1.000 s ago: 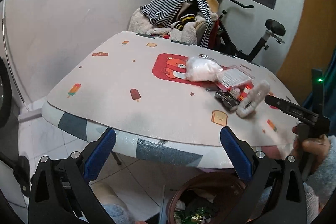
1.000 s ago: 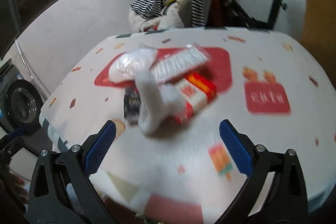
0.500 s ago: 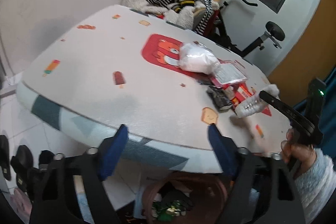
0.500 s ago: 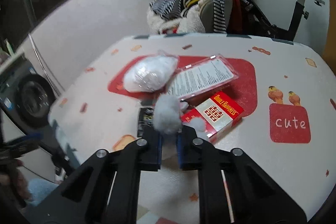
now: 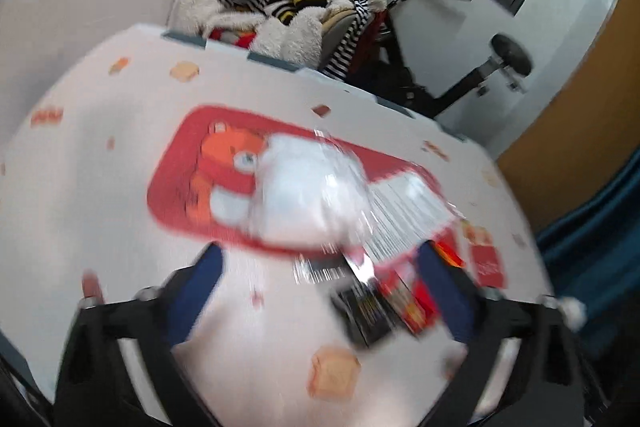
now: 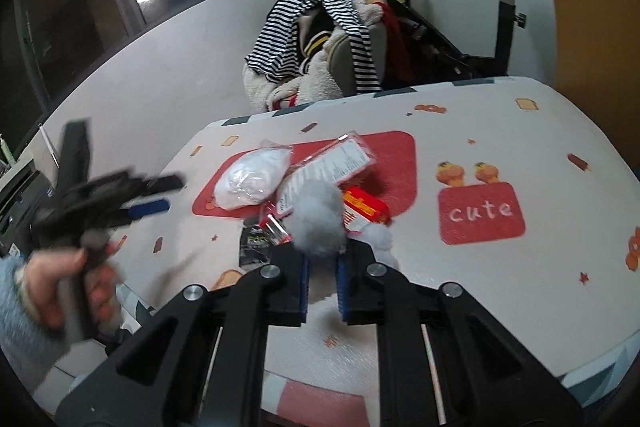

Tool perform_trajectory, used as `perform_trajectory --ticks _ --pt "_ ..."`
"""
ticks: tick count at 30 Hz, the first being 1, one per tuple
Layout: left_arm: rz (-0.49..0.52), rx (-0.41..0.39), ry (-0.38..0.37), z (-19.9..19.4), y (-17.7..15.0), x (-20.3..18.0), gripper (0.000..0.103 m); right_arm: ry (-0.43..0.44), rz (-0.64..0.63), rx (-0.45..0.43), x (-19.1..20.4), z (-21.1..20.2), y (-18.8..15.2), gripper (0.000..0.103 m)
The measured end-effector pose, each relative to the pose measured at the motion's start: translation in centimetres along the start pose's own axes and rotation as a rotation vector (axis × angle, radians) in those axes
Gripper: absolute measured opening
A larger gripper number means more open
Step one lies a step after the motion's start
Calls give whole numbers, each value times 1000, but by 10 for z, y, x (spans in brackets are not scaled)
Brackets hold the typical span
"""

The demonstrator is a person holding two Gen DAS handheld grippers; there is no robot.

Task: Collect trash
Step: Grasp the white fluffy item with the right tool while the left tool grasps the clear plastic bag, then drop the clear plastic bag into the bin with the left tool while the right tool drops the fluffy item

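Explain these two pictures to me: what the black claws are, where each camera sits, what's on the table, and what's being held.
No robot here: a person carries a handheld gripper in each hand, each with a fisheye camera looking along its jaws. The blurred picture comes from the left gripper, jaws wide apart, nothing between them. The other comes from the right gripper, jaws shut on a crumpled white tissue. On the table lie a white plastic bag, a clear printed packet, a red box and a dark wrapper.
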State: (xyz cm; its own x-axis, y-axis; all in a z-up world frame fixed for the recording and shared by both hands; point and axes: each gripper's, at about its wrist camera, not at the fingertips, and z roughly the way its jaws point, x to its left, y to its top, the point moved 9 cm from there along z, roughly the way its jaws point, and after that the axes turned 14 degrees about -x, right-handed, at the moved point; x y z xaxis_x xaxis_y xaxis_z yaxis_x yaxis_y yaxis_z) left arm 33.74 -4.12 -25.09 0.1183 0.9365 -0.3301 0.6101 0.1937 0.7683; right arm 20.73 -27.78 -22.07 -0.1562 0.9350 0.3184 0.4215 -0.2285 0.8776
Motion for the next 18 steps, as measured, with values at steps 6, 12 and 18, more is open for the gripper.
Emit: perform_trajectory --ticks 6,12,18 --pt "7 95 53 63 -3 0 97 -25 18 -2 -19 -12 -6 14" --pt "-184 99 48 78 -10 22 63 -47 31 14 -34 -23 -15 14" --pt "-137 75 10 45 5 18 50 -45 42 20 -37 -31 -18 14"
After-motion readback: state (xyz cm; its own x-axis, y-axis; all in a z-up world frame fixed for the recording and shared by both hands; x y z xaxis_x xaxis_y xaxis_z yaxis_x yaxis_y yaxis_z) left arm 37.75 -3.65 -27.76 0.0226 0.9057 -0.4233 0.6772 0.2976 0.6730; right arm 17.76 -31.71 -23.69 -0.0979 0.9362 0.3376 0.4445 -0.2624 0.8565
